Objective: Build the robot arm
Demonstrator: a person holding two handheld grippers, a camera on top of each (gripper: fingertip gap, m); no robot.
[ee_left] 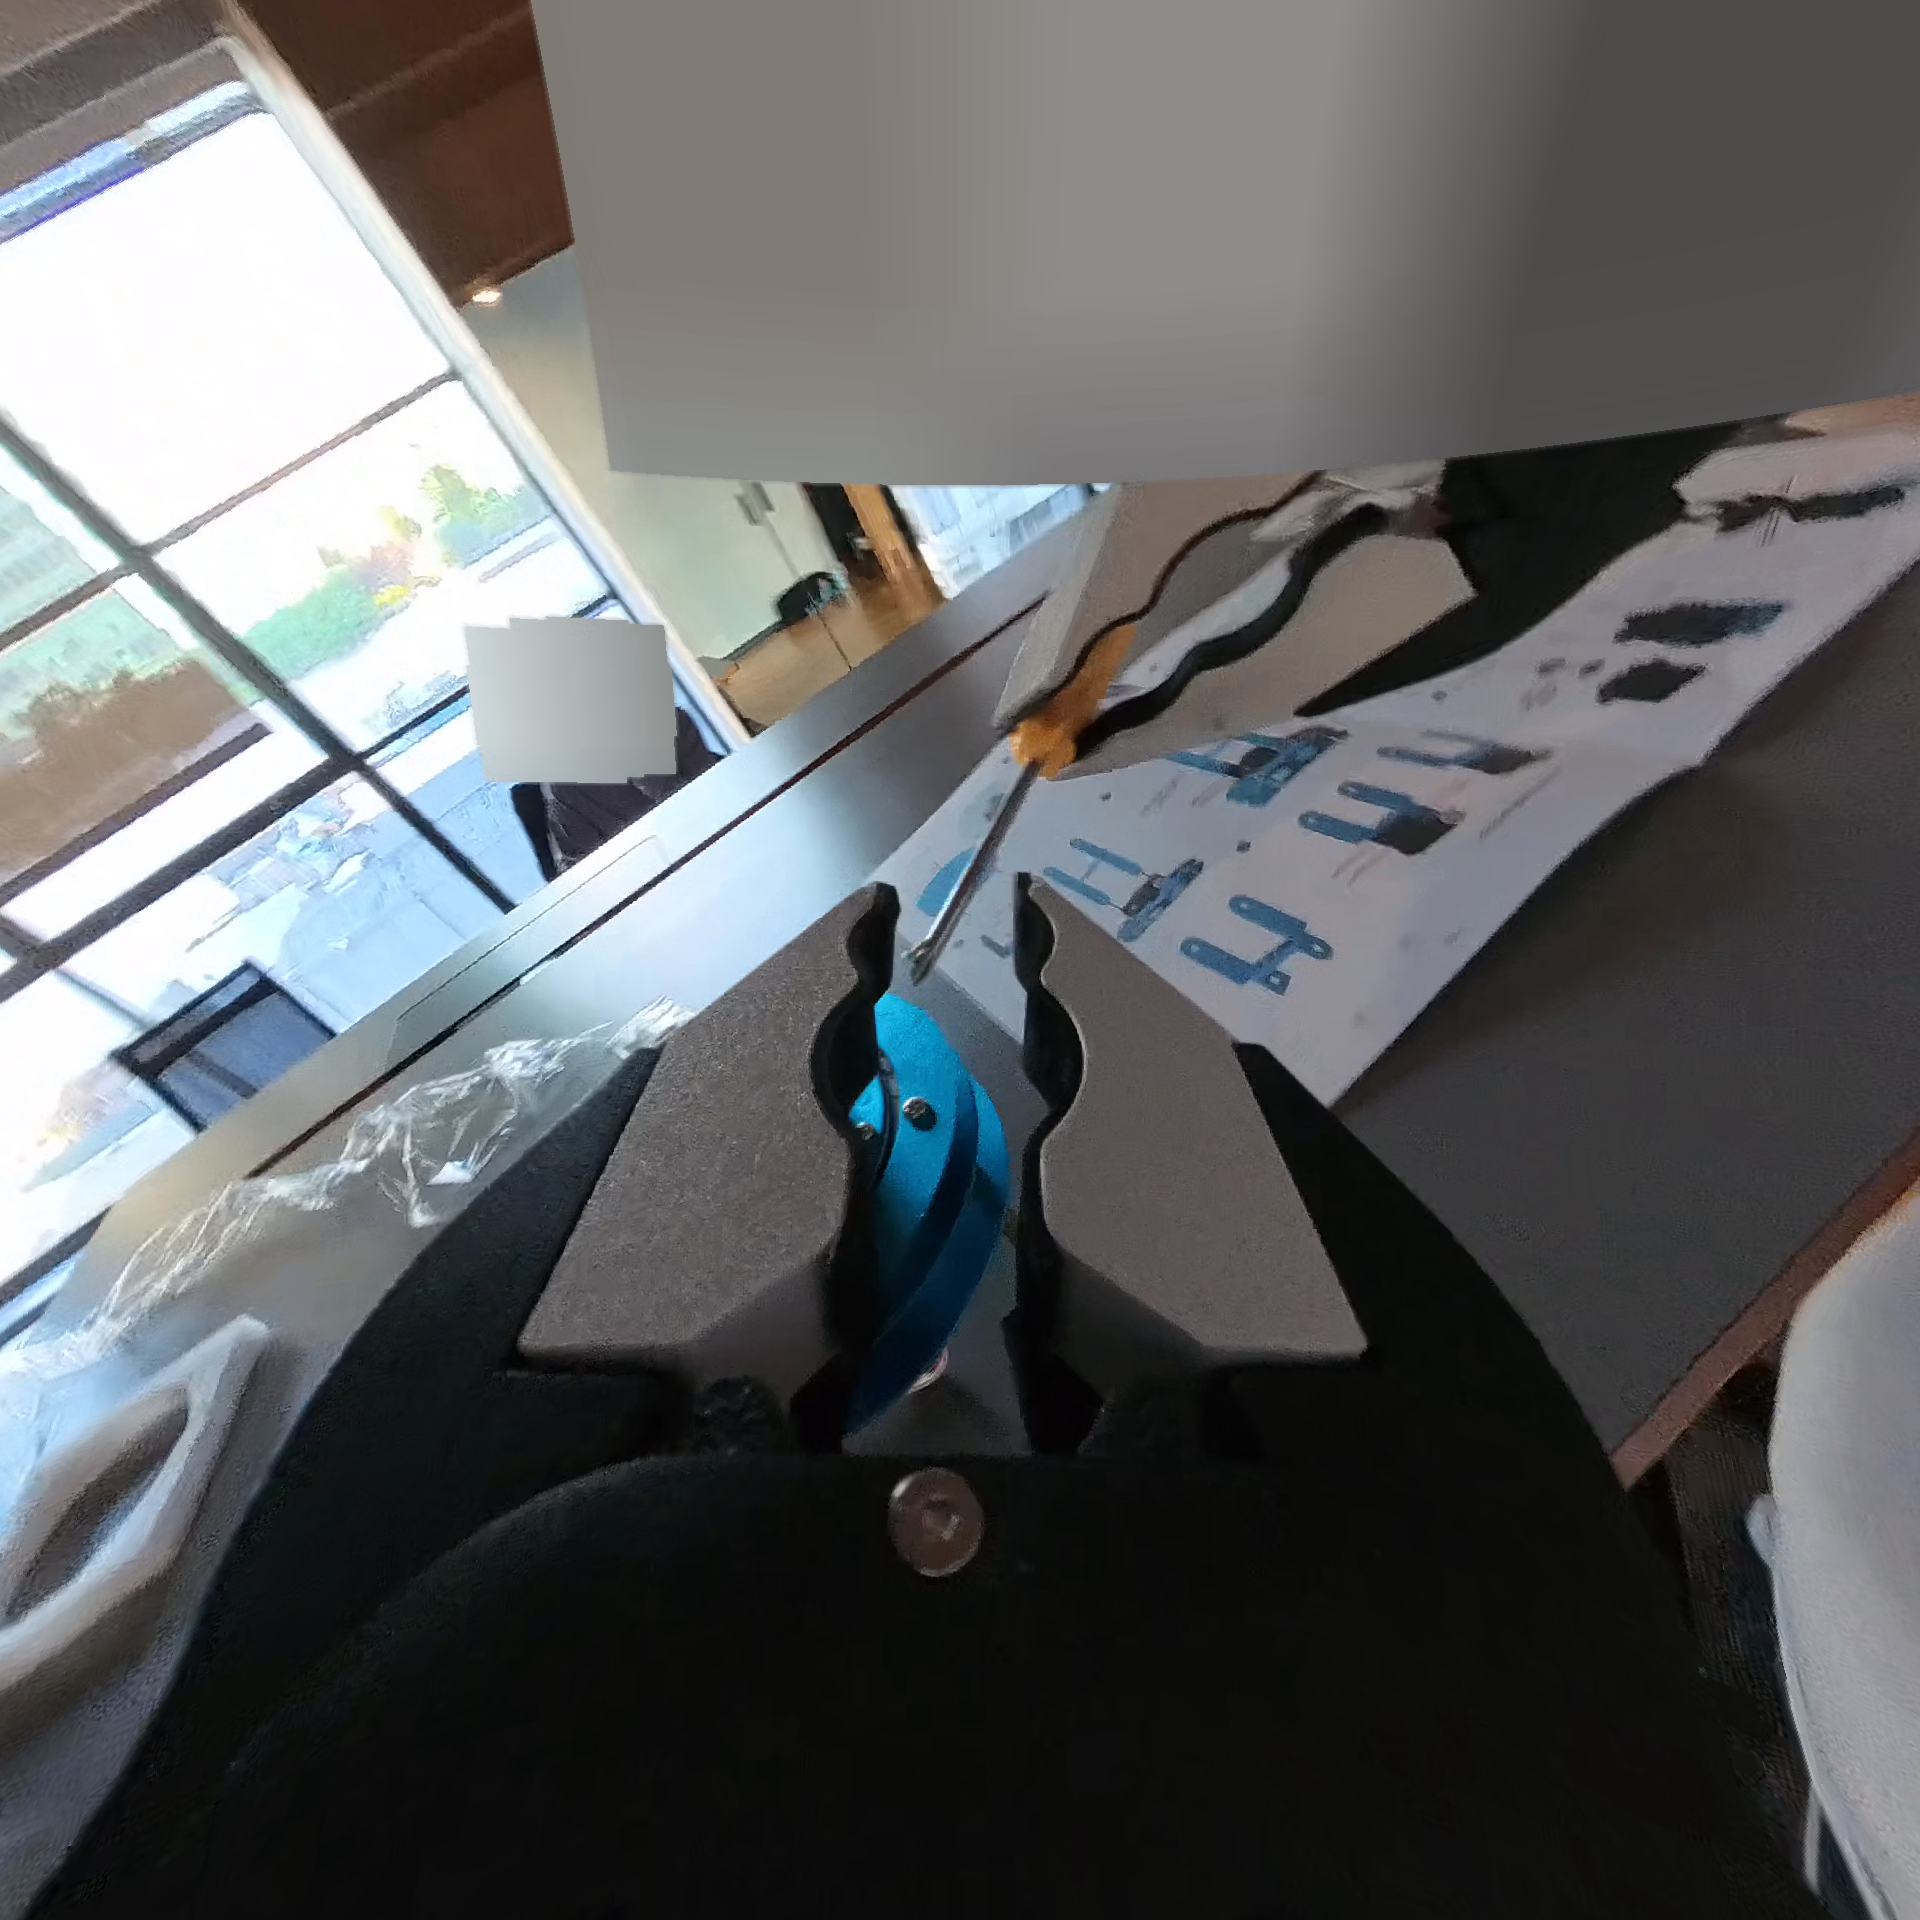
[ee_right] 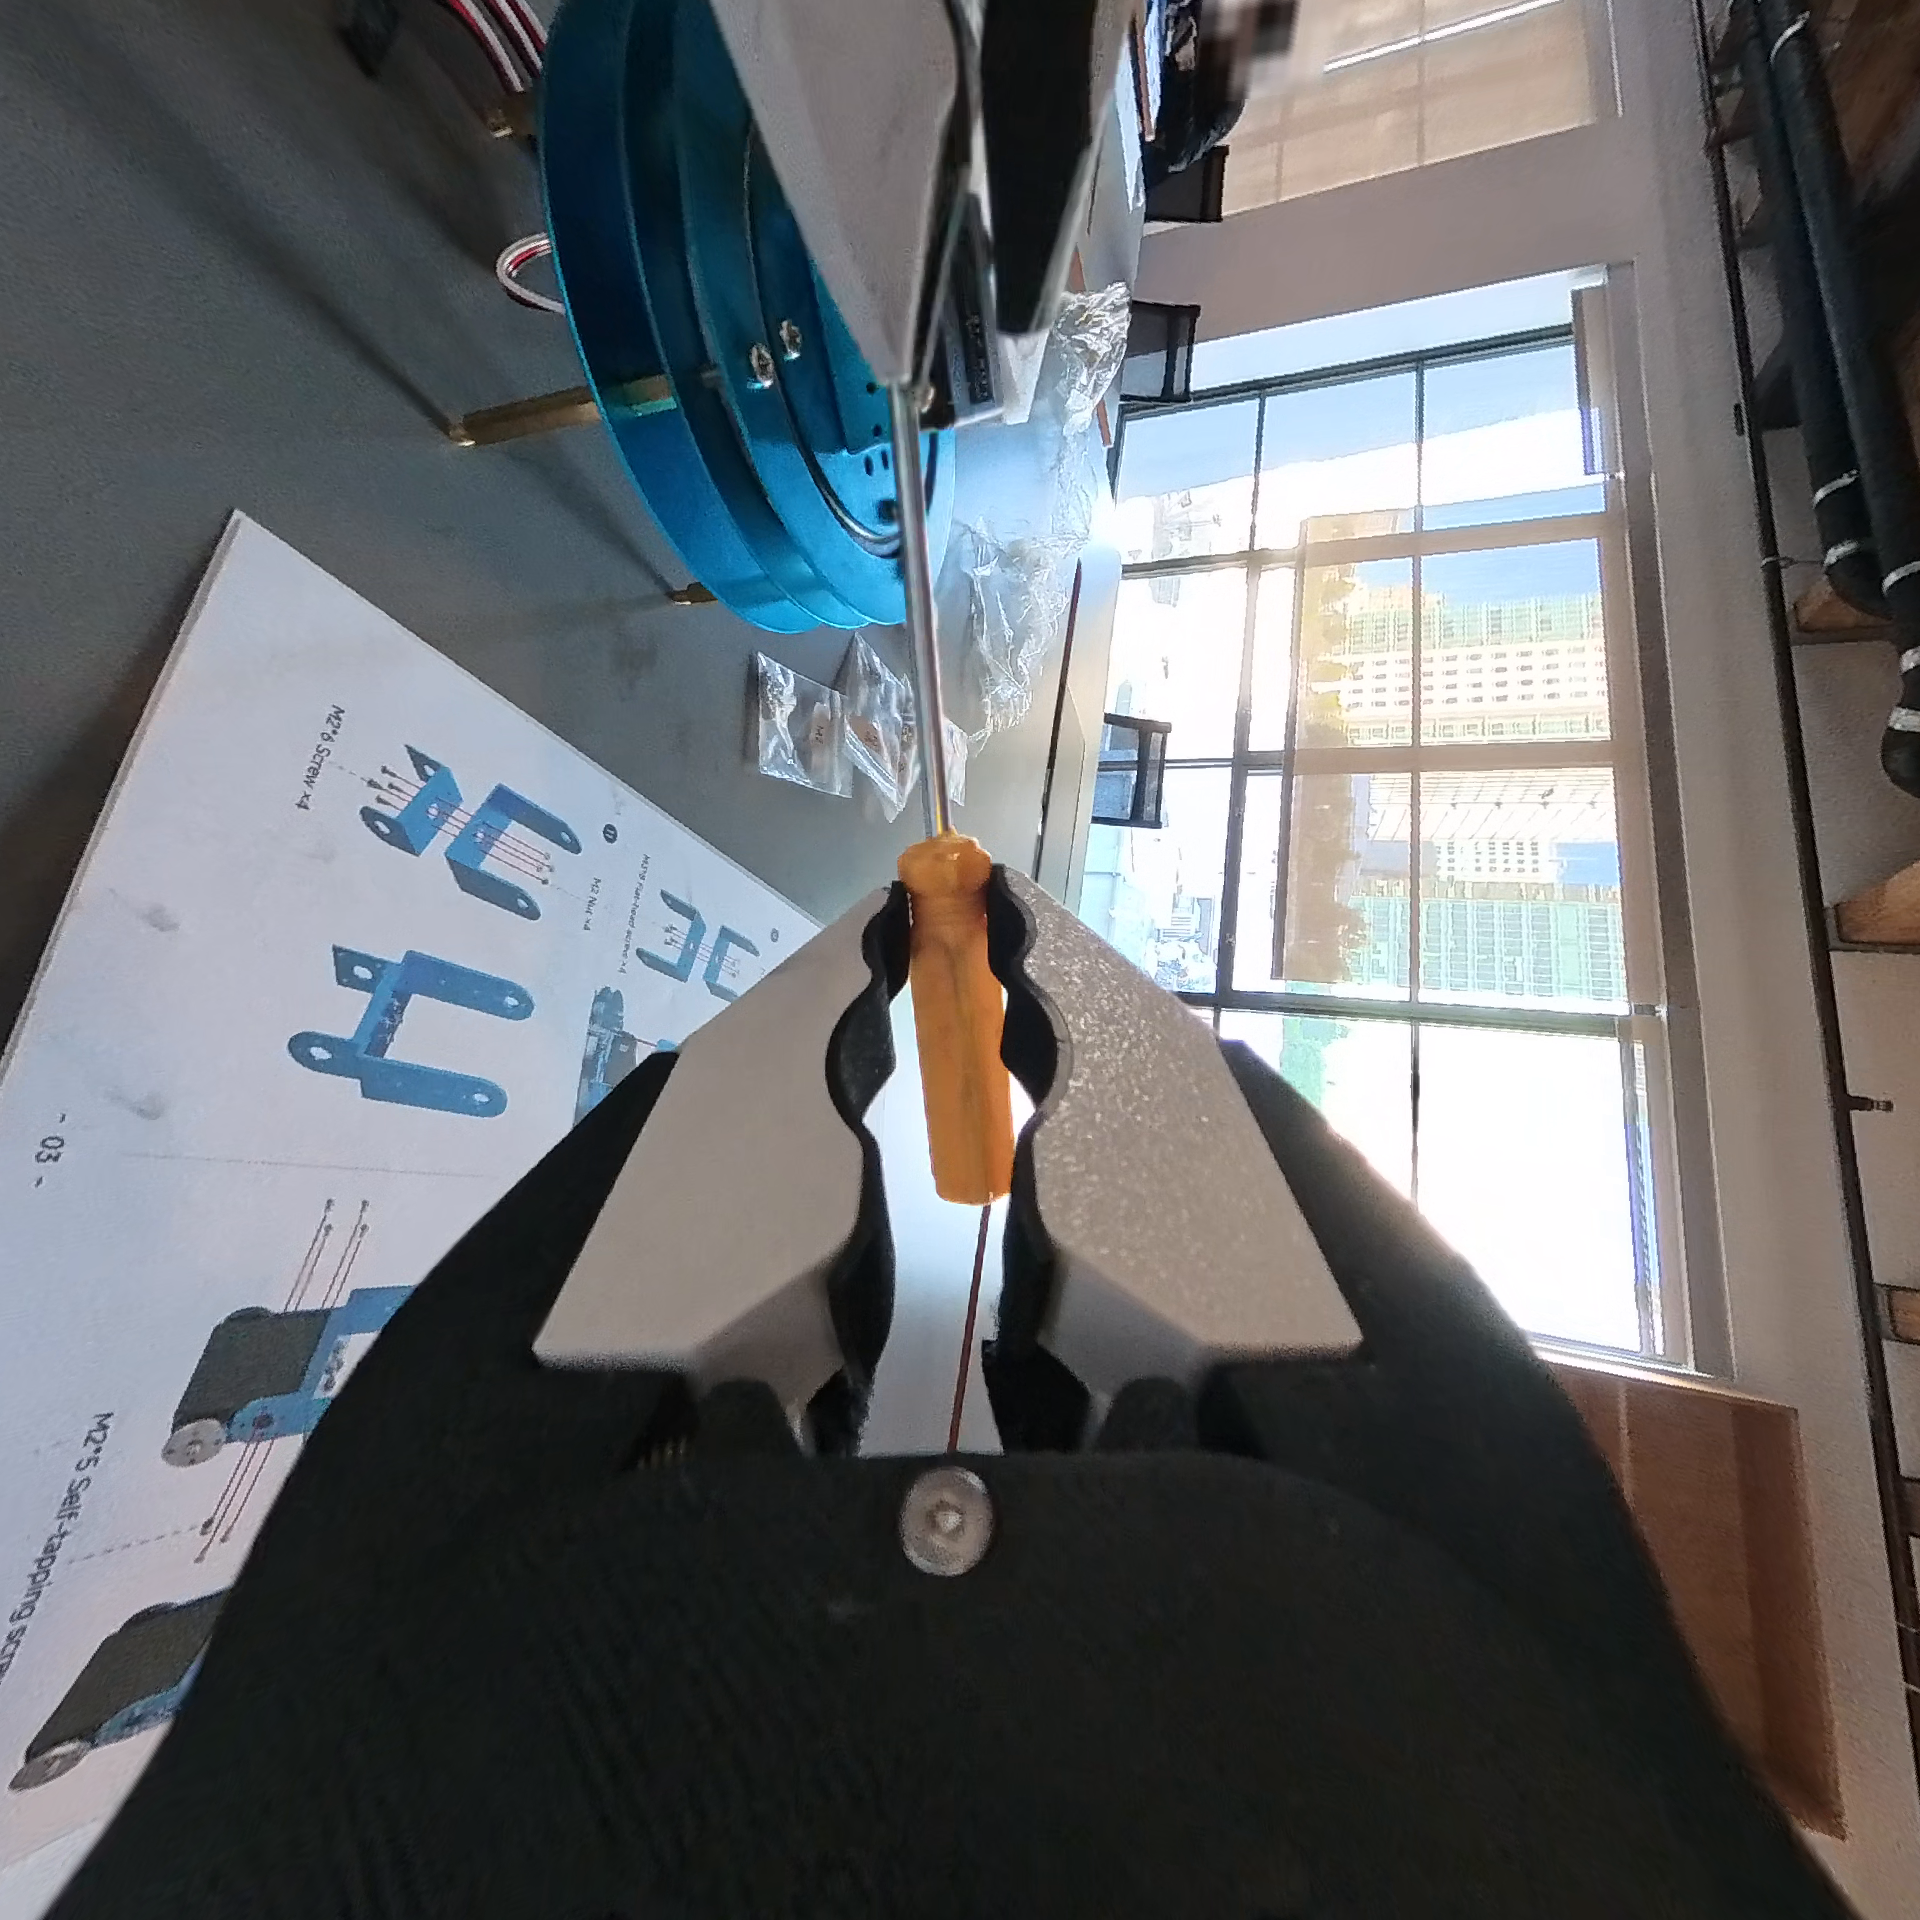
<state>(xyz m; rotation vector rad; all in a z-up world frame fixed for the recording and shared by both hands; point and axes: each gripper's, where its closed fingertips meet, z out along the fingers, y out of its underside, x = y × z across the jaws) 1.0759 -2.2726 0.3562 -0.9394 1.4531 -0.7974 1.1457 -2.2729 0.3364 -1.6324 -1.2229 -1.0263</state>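
We see right gripper (ee_right: 948,914) pinching orange-handled slim metal screwdriver (ee_right: 961,1039) w/ tip at round blue metal disc assy (ee_right: 665,343), which left gripper (ee_left: 956,914) (jaws part-spread) seems to steady.

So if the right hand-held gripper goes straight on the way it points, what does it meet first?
Likely the blue round assembly held in the left hand-held gripper. The right hand-held gripper carries an orange-handled screwdriver, and its tip already lies near the screws there; the exact depth is unclear.

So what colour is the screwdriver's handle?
Orange-yellow; the screwdriver handle shows best in the right wrist view.
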